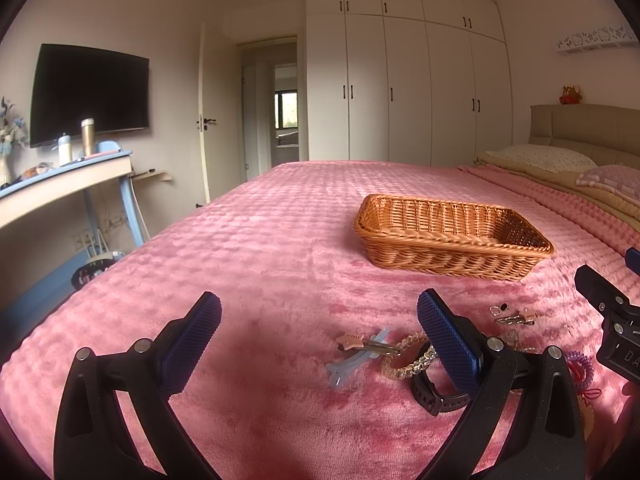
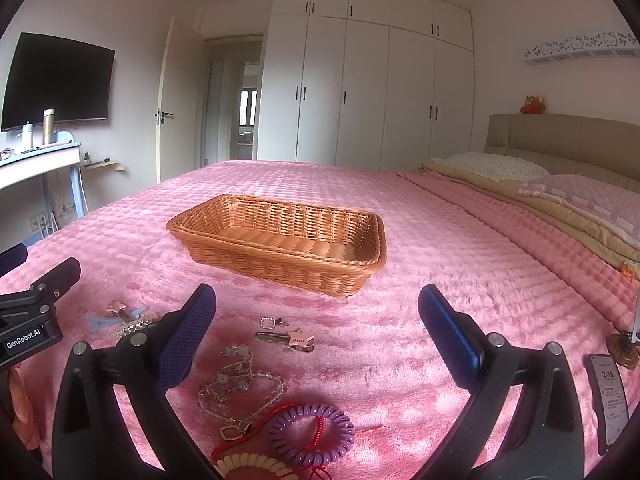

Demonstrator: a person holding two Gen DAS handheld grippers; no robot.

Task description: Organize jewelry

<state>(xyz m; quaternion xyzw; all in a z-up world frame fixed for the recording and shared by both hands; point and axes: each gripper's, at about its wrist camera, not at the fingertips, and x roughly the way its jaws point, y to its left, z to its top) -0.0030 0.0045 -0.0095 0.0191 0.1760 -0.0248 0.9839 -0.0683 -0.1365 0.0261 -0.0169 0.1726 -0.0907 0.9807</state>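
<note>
An empty wicker basket [image 1: 452, 236] [image 2: 280, 242] sits on the pink bedspread. Jewelry lies scattered in front of it. In the left wrist view I see hair clips [image 1: 358, 350], a beaded bracelet [image 1: 408, 356] and a black watch [image 1: 436, 394]. In the right wrist view I see a clear bead necklace [image 2: 236, 384], a purple coil band [image 2: 312, 434], a red cord [image 2: 256, 432], a cream coil band [image 2: 252, 466], a star hair clip [image 2: 292, 338] and small earrings [image 2: 270, 323]. My left gripper [image 1: 320, 340] is open and empty above the bedspread. My right gripper [image 2: 316, 336] is open and empty above the jewelry.
A phone [image 2: 610, 396] lies at the right on the bedspread [image 2: 420, 240]. Pillows [image 2: 492, 166] and a headboard are at the far right. A desk [image 1: 60, 184] with bottles stands left of the bed. A wardrobe [image 1: 404, 80] is behind.
</note>
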